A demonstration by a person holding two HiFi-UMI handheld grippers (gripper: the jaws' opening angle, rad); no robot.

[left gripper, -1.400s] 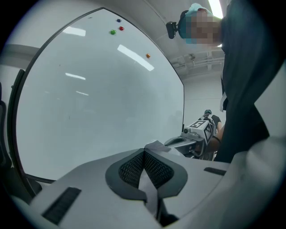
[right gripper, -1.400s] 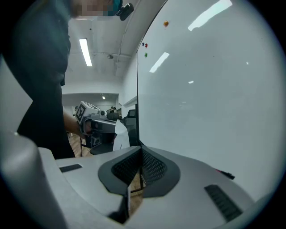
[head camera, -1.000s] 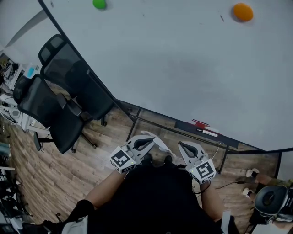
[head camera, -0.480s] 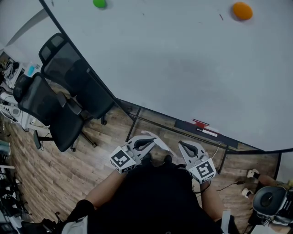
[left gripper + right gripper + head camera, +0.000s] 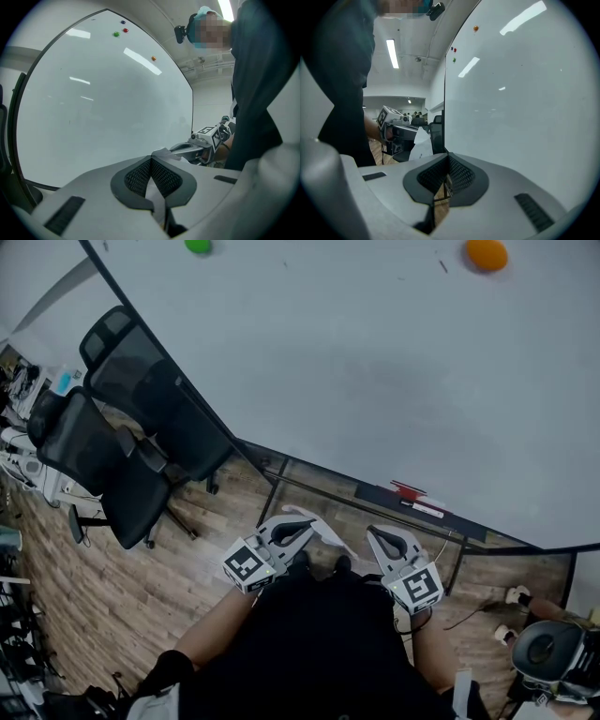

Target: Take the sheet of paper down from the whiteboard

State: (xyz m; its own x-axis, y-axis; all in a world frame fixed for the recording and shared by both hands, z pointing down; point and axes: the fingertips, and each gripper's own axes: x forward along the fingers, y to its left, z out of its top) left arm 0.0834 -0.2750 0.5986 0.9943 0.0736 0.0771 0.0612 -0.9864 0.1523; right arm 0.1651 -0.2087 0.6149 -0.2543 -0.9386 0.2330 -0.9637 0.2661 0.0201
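Note:
The whiteboard (image 5: 375, 362) is bare except for a green magnet (image 5: 198, 245) and an orange magnet (image 5: 487, 253) at its top. My left gripper (image 5: 307, 522) is held low in front of my body, shut on the white sheet of paper (image 5: 325, 530). In the left gripper view the paper (image 5: 161, 152) pokes out past the closed pads of my left gripper (image 5: 151, 161). My right gripper (image 5: 375, 536) is beside it, shut with nothing in it; its pads (image 5: 449, 159) meet. The right gripper view shows the paper (image 5: 421, 145) hanging from the left gripper (image 5: 401, 131).
Two black office chairs (image 5: 131, 446) stand left of the board on the wooden floor. The board's tray (image 5: 412, 504) holds markers. A round dark object (image 5: 548, 652) and someone's shoes (image 5: 514, 596) are at the lower right. More magnets (image 5: 123, 29) dot the board's top.
Both grippers have stayed where they were, the left still shut on the paper. Only the head view has shifted slightly.

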